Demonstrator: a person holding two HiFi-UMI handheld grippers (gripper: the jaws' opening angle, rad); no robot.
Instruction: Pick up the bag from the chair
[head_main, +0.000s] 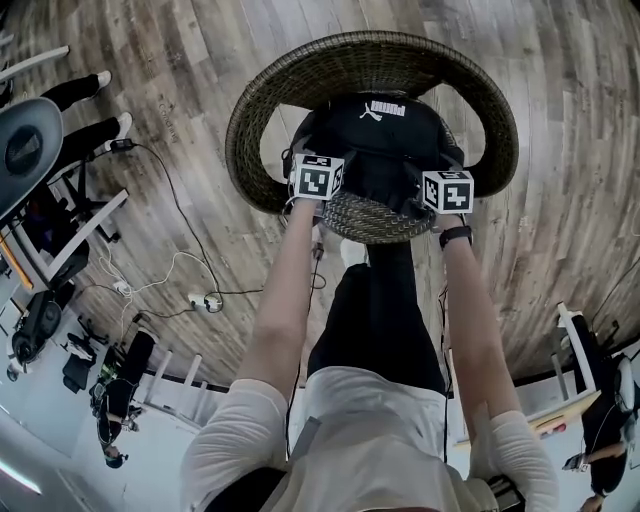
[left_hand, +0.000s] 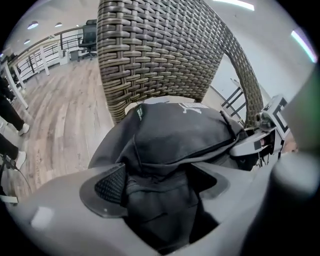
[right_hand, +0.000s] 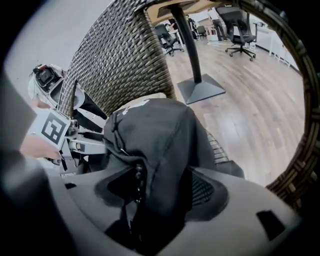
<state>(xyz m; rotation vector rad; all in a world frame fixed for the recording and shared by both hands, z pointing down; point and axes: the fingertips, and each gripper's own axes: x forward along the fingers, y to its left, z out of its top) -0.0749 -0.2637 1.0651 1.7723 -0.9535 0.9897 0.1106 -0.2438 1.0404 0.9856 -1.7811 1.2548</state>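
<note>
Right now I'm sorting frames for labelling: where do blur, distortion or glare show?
Head view: sharp, but fisheye bends the floorboards round the chair. Left gripper view: bag and chair crisp, the left gripper itself blurred, ceiling strips glaring. Right gripper view: black vignette at the edges, bag dark between the jaws.

I find the wicker chair (head_main: 370, 48) closing behind and beside the bag (head_main: 385, 140); only front and top are free.

Both bare forearms stretch forward and down, side by side. The grey left tool (left_hand: 160, 185) and grey right tool (right_hand: 162, 190) each pinch folds of the black fabric bag (head_main: 380, 140).
</note>
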